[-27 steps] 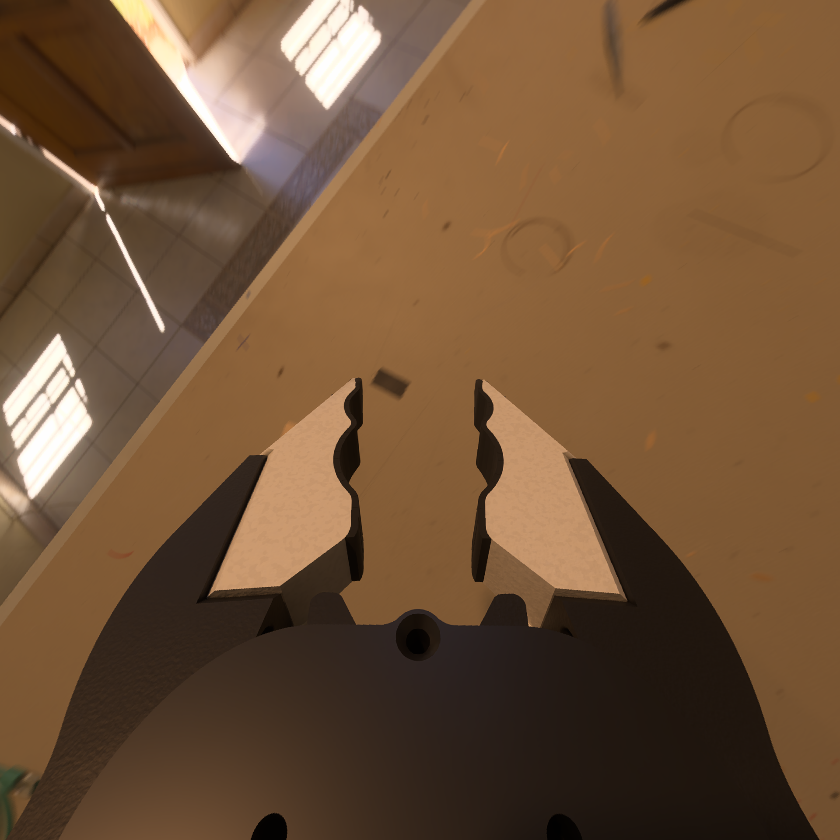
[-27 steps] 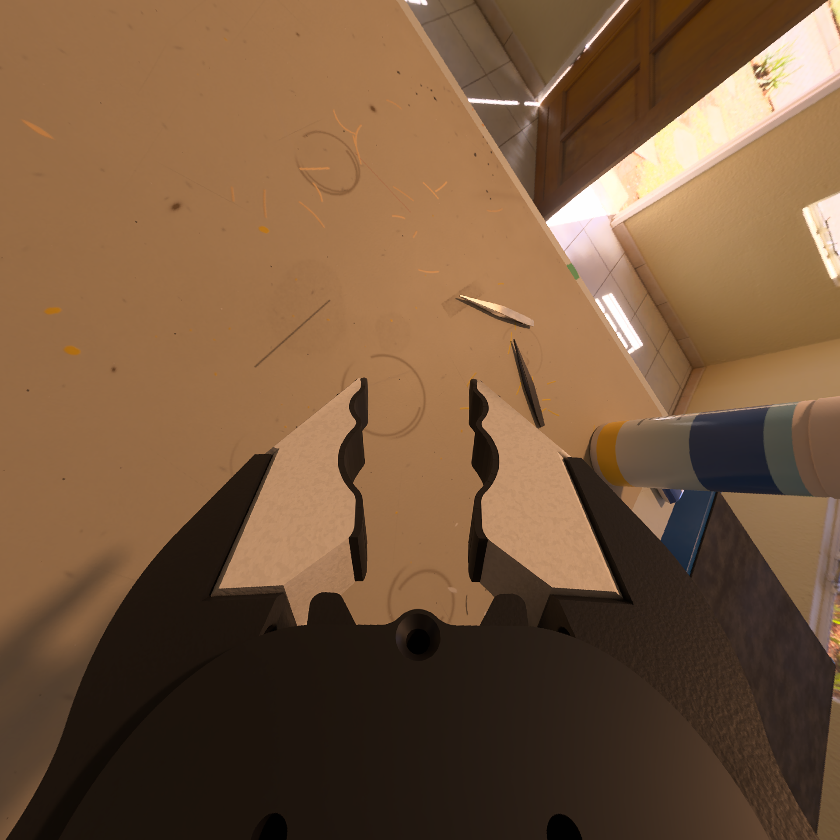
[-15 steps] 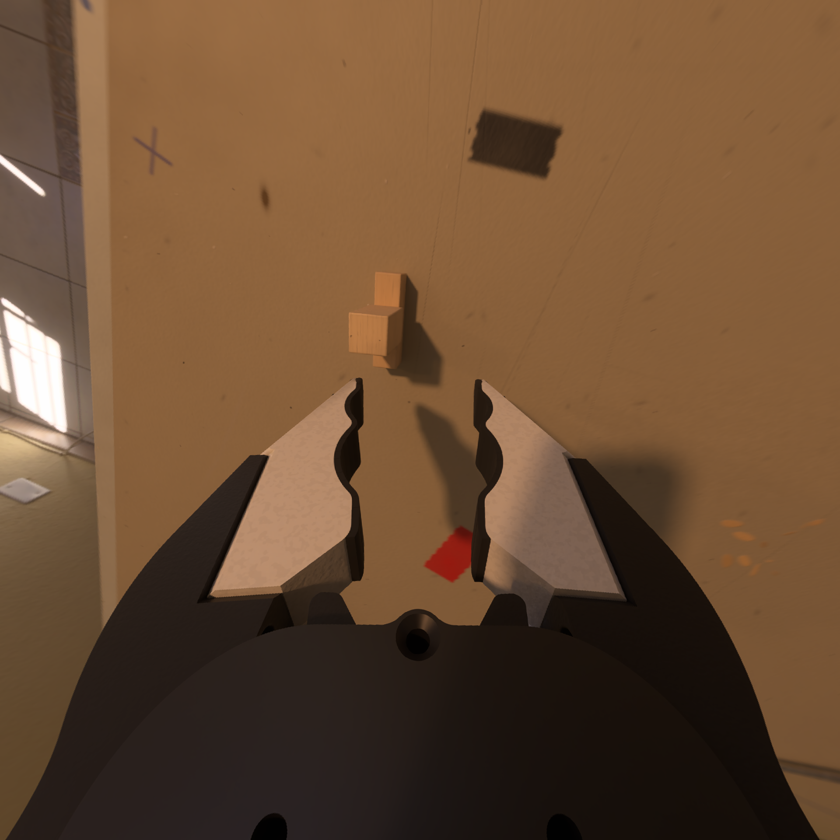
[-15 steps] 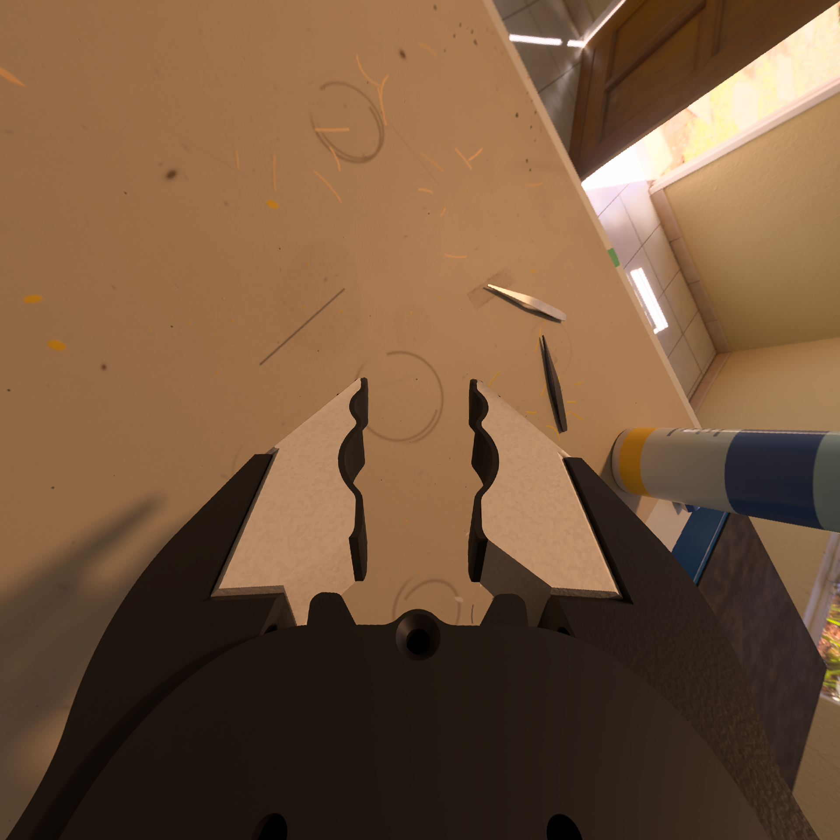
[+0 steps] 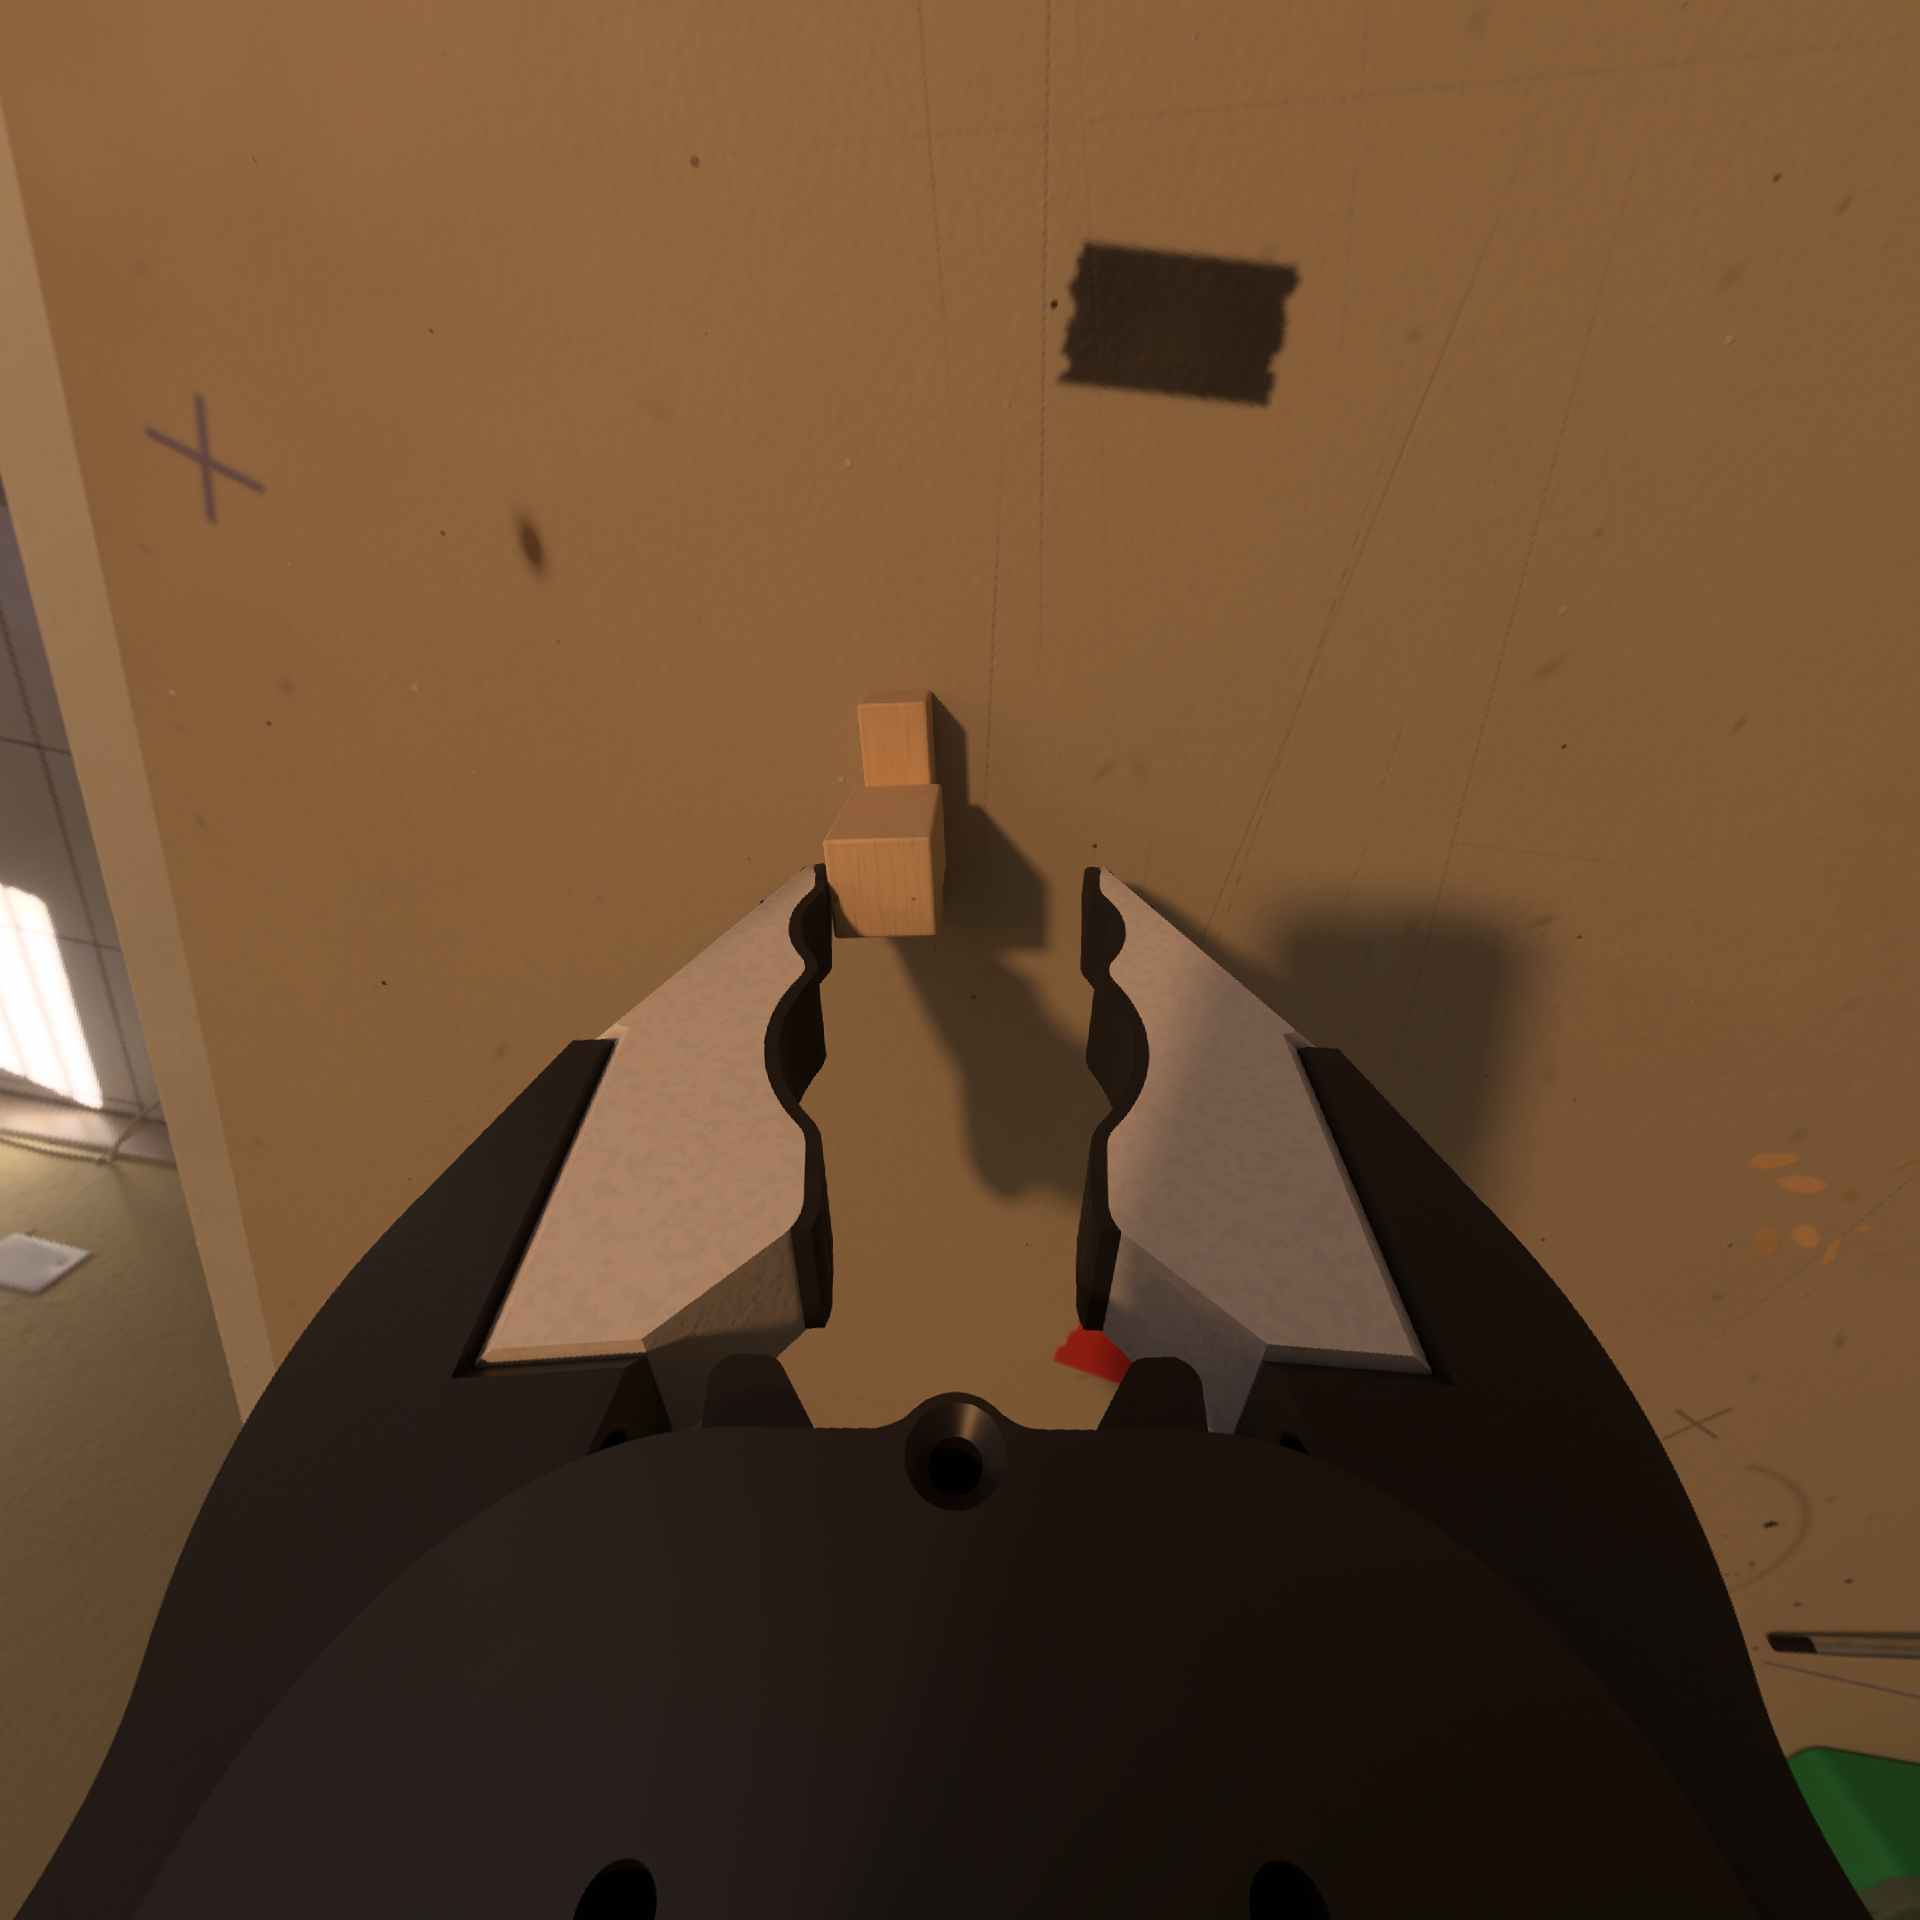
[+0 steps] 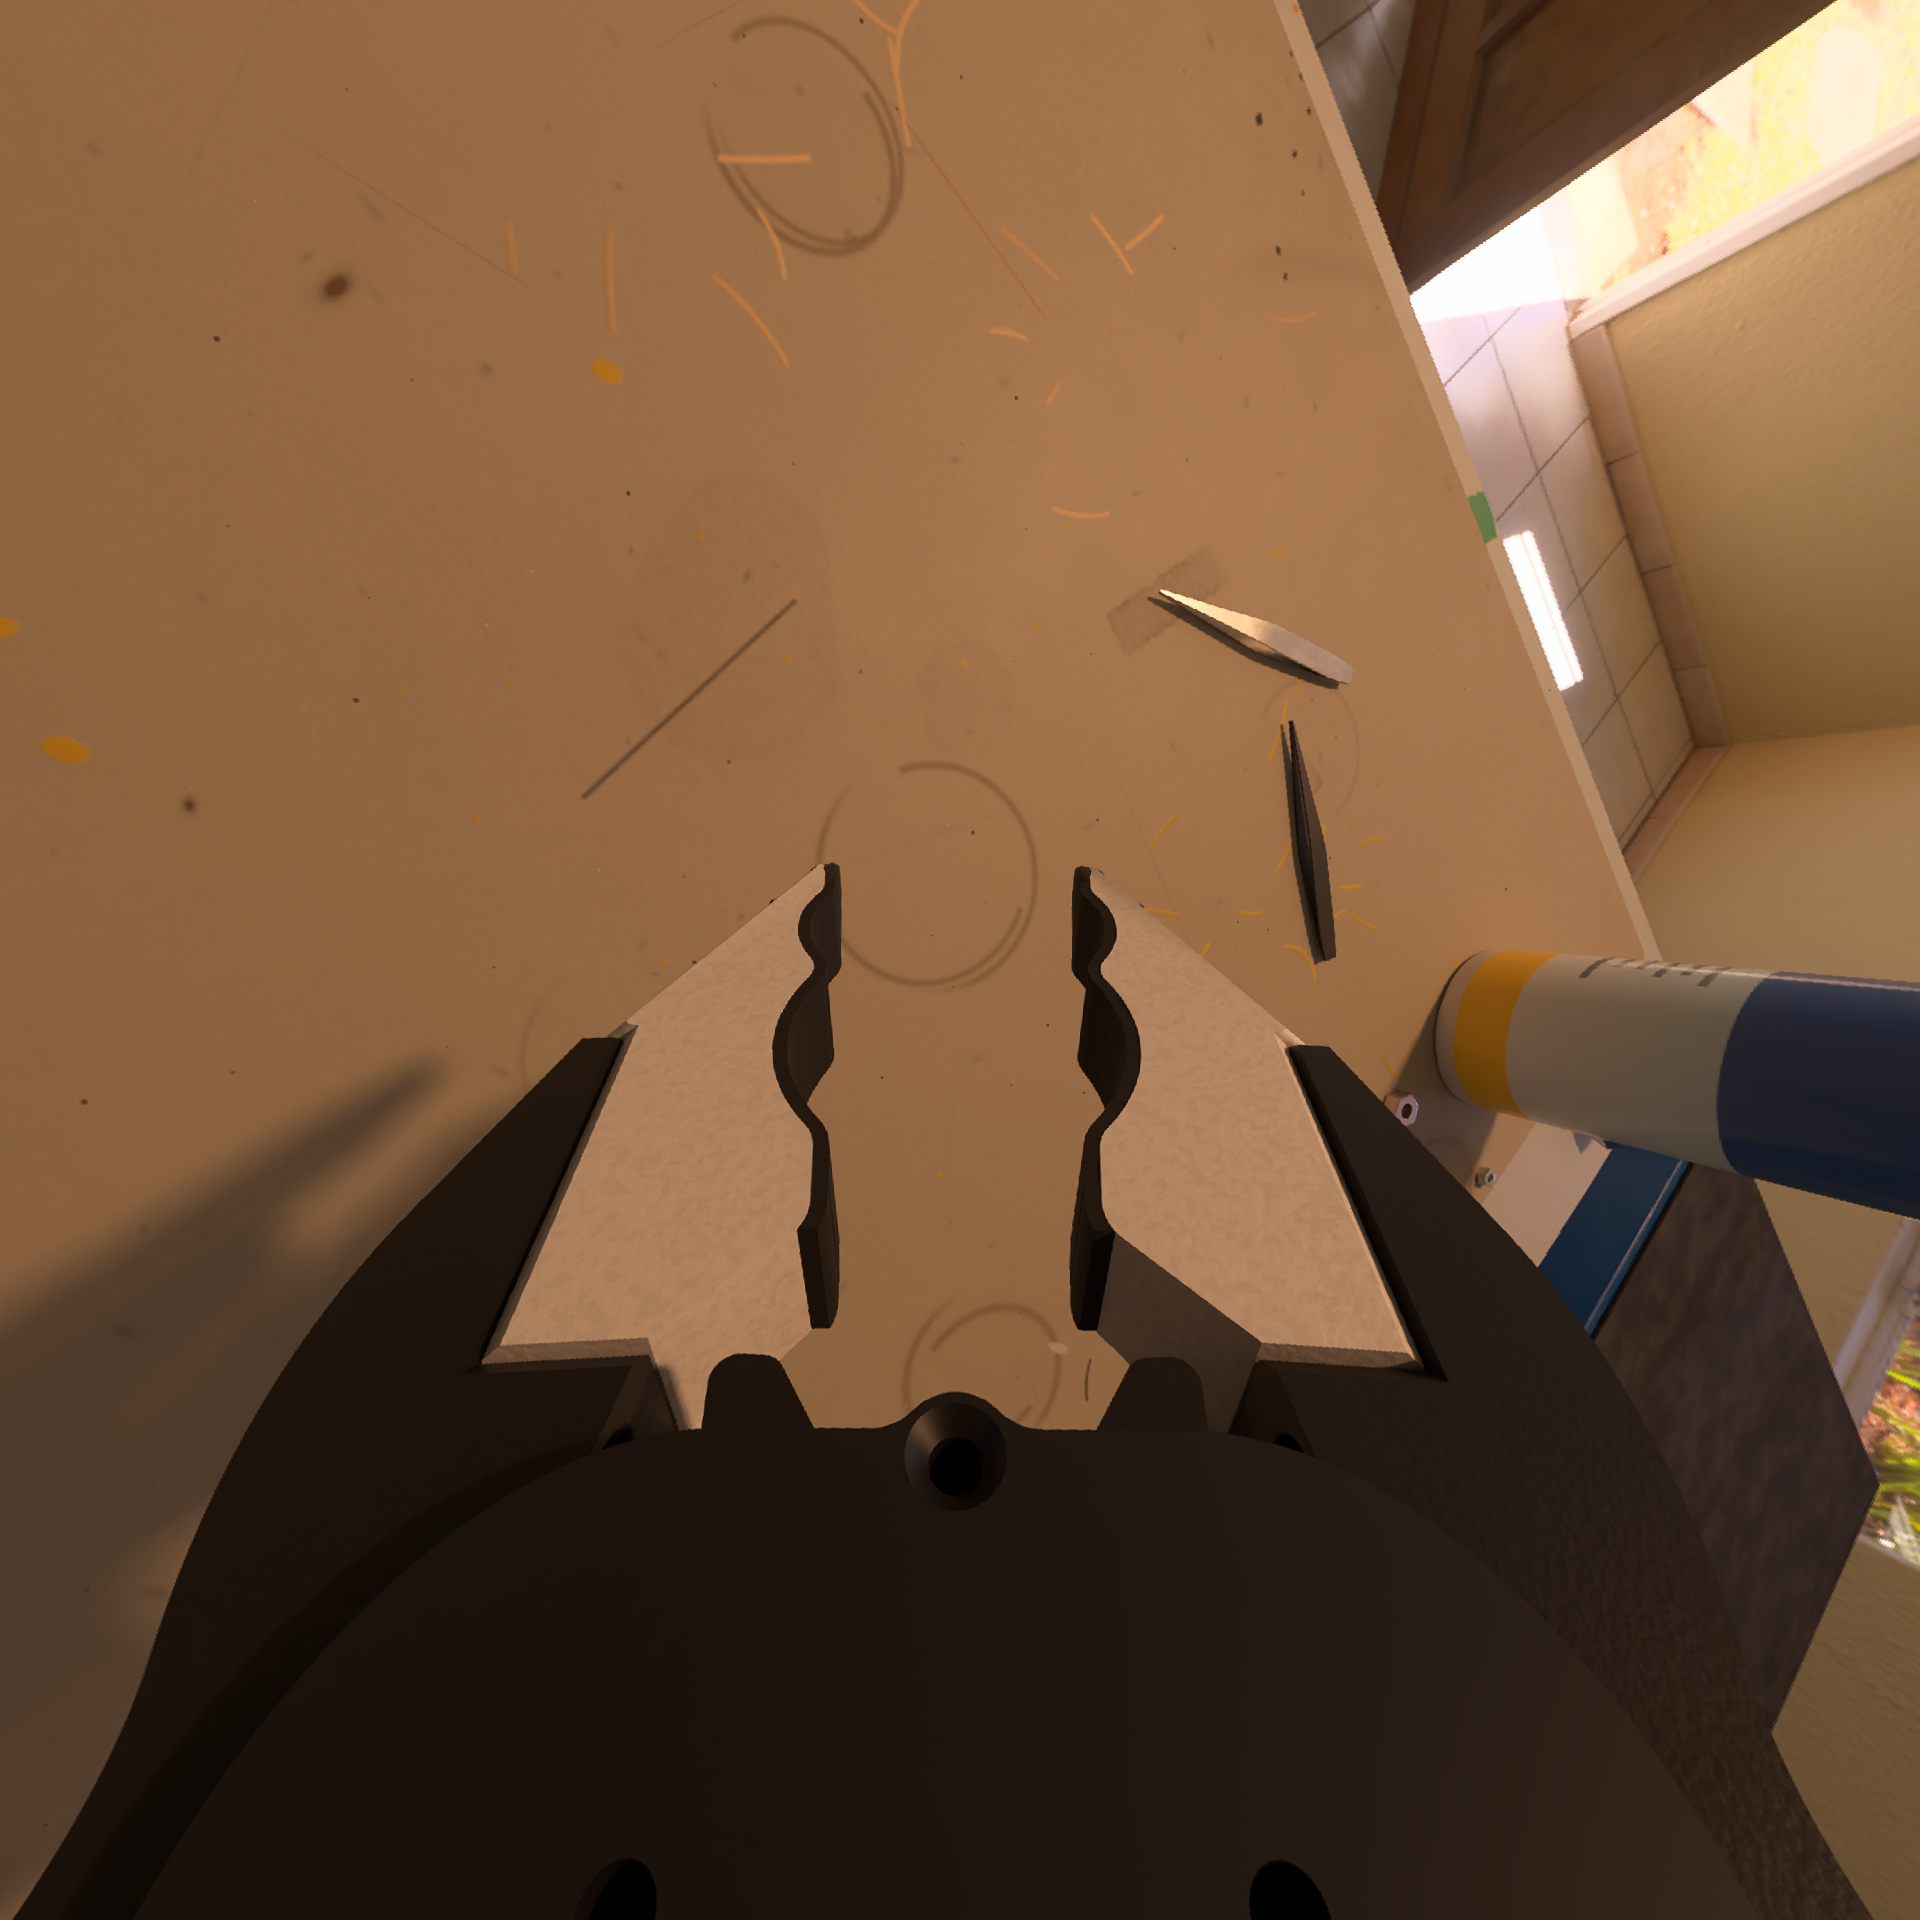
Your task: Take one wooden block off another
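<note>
Two light wooden blocks are stacked on the tan table in the left wrist view. The top block [image 5: 883, 878] sits offset on the lower block [image 5: 894, 740] and looks larger, being nearer the camera. My left gripper [image 5: 956, 873] is open and empty above them, pointing down. The top block lies just inside my left fingertip [image 5: 805, 904], with the other fingertip well to its right. My right gripper [image 6: 956, 868] is open and empty over bare table. No blocks show in the right wrist view.
In the left wrist view are a dark tape patch [image 5: 1179, 338], a red scrap [image 5: 1086, 1356], a green object [image 5: 1860, 1839] and the table edge [image 5: 62, 623]. In the right wrist view are a blue, white and yellow tube [image 6: 1662, 1060], two slim metal pieces [image 6: 1257, 636] [image 6: 1309, 842] and a dark box [image 6: 1714, 1403].
My left gripper swung from the table's edge to above the blocks, then came closer, so the blocks now sit by its left fingertip. My right gripper drifted slightly forward. Both stayed open.
</note>
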